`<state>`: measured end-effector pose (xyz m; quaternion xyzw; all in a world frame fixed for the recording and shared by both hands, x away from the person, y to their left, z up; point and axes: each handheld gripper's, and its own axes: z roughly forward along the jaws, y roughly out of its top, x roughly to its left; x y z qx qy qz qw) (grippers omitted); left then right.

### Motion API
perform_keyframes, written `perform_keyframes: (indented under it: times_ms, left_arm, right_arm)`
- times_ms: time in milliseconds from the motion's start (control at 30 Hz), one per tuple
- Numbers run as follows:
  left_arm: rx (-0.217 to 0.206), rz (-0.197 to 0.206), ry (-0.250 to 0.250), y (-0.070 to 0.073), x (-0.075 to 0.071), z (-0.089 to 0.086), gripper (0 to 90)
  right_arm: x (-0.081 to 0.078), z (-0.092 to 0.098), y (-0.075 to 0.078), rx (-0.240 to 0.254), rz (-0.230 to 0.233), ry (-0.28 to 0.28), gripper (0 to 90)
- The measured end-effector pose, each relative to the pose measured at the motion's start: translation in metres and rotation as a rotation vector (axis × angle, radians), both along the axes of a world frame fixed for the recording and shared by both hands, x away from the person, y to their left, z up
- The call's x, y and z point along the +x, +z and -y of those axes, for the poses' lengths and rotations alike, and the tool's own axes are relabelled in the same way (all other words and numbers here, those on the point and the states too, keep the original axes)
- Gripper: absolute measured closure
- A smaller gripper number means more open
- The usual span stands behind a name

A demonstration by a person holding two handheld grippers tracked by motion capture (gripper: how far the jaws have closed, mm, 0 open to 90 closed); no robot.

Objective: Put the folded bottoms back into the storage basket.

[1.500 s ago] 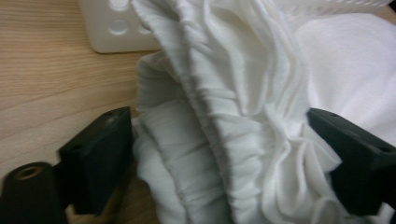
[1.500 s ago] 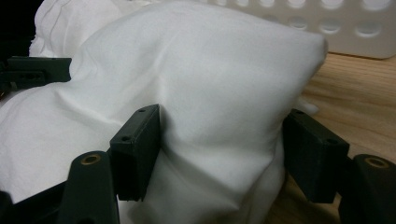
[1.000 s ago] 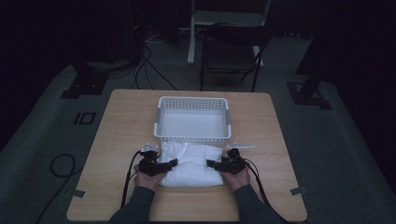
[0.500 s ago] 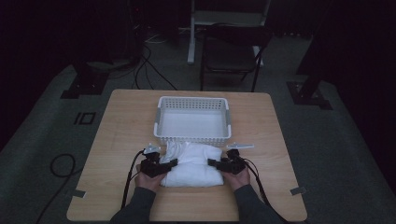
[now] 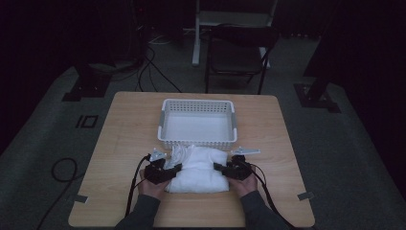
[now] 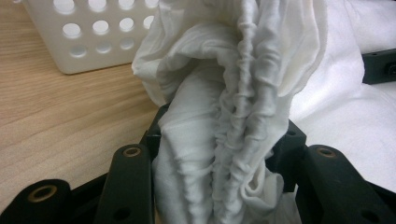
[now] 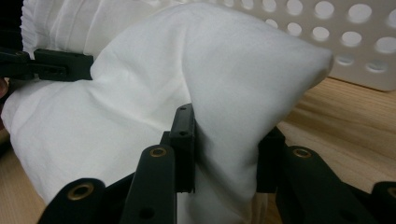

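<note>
Wooden table (image 5: 119,143) carries a white perforated basket (image 5: 197,122) at 12 o'clock from the folded white garment (image 5: 198,167), the basket's near wall just beside the cloth's far edge; the basket's floor looks bare. The garment lies on the near half of the table, between the two hands. Left gripper (image 5: 173,170) sits at the cloth's 9 o'clock edge, right gripper (image 5: 220,168) at its 3 o'clock edge. What changes: both sets of jaws have just been closing, and each now pinches cloth. In the left gripper view the black jaws stand narrow with a gathered, ruched bunch of the garment (image 6: 224,154) squeezed between them. In the right gripper view the jaws clamp a smooth fold of the garment (image 7: 224,154), which puffs up above them toward the basket wall (image 7: 355,42). Hands sit about where they were a second ago, cloth not yet lifted. Reading: grasp step looks done on both sides, so the likely next move is a two-handed lift toward 12 o'clock into the basket. Risk: the left bite is bunched and could slip.
</note>
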<state>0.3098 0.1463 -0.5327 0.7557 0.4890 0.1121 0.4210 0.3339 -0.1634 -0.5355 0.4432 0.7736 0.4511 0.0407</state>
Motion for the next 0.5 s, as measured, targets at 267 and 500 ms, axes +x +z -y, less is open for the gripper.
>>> perform_keyframes:
  times_ms: [267, 500]
  left_arm:
    - [0.005, 0.021, -0.002, 0.007, -0.007, -0.001, 54.2]
    - [0.013, 0.047, 0.005, 0.014, -0.013, -0.001, 54.5]
  right_arm:
    - [-0.006, -0.001, 0.008, -0.018, 0.026, 0.005, 68.4]
    - [-0.010, -0.001, 0.015, -0.011, 0.038, 0.014, 68.7]
